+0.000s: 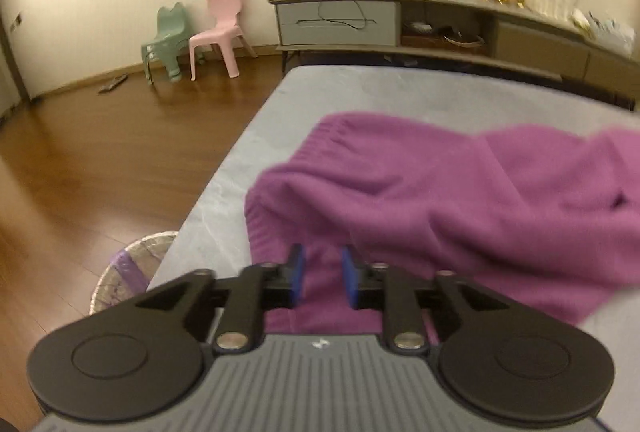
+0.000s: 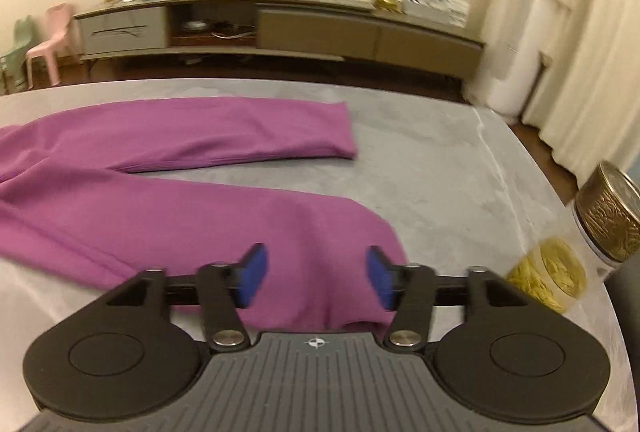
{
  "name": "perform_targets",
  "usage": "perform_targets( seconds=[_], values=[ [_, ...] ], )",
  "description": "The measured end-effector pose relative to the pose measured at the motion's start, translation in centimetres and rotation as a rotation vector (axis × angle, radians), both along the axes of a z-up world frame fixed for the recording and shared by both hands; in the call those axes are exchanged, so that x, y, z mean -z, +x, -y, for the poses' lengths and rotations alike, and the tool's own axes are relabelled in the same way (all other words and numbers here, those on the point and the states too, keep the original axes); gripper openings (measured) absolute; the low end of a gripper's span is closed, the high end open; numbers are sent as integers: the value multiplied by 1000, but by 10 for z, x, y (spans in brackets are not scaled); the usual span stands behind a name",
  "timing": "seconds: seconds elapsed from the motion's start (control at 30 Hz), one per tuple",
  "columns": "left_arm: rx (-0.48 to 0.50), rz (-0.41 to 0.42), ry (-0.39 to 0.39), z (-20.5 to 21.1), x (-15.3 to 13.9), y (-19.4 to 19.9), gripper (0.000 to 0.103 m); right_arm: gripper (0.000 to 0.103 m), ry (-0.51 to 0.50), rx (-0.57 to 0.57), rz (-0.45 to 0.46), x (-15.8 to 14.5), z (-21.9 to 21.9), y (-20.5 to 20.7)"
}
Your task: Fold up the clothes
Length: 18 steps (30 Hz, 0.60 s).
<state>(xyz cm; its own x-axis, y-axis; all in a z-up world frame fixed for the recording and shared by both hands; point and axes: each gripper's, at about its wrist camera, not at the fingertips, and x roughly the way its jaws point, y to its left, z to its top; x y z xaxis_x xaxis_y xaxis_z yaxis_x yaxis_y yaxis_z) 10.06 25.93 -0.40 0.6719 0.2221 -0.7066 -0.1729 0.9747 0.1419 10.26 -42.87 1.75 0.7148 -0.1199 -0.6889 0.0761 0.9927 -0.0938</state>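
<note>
Left wrist view: left tool (image 1: 322, 278), pads parted, over the waistband end of purple trousers (image 1: 420, 192) on the grey worktop (image 1: 224, 192), gripping nothing. Right wrist view: right tool (image 2: 316, 278), pads wide apart, above a trouser-leg cuff.

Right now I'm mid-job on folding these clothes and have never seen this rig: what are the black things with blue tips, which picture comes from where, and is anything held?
Each black device is a hand-held gripper with two blue-padded fingers; a person carries one in each hand. Each picture comes from a wide-angle camera on a gripper, looking along its fingers.

The left view shows the left gripper over the waistband end of purple trousers on a grey table.

The right view shows the right gripper over the near trouser leg; the far leg lies flat. Two jars stand at the table's right edge.

Both grippers' jaws stand apart with cloth below; nothing is held.
</note>
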Motion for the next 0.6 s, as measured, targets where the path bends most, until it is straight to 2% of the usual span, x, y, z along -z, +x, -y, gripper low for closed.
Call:
perform_targets(
  seconds=[0.03,0.07,0.13,0.27,0.4,0.47,0.5,0.53,0.6],
  values=[
    [3,3,7,2,2,-3,65,70,-5,-13,2,0,-2,-2],
    [6,6,14,3,5,-7,67,72,-11,-25,4,0,-4,-4],
    [18,-10,10,5,14,-11,71,80,-28,-29,-3,3,-3,-6],
    [-19,-53,41,-3,31,-14,72,85,-25,-42,-45,13,-2,-9],
    [-37,1,-16,-13,35,-12,75,86,-28,-45,-104,28,4,-7],
    [-31,33,-65,-15,37,-11,65,86,-26,-42,-121,35,10,-6],
    [-24,49,-93,-16,39,-10,48,86,-20,-39,-126,37,14,-6],
    [-7,61,-123,-14,39,-9,25,86,-16,-36,-127,39,17,-6],
    [7,72,-159,-8,34,-7,24,86,-9,-32,-128,42,24,-7]
  ],
)
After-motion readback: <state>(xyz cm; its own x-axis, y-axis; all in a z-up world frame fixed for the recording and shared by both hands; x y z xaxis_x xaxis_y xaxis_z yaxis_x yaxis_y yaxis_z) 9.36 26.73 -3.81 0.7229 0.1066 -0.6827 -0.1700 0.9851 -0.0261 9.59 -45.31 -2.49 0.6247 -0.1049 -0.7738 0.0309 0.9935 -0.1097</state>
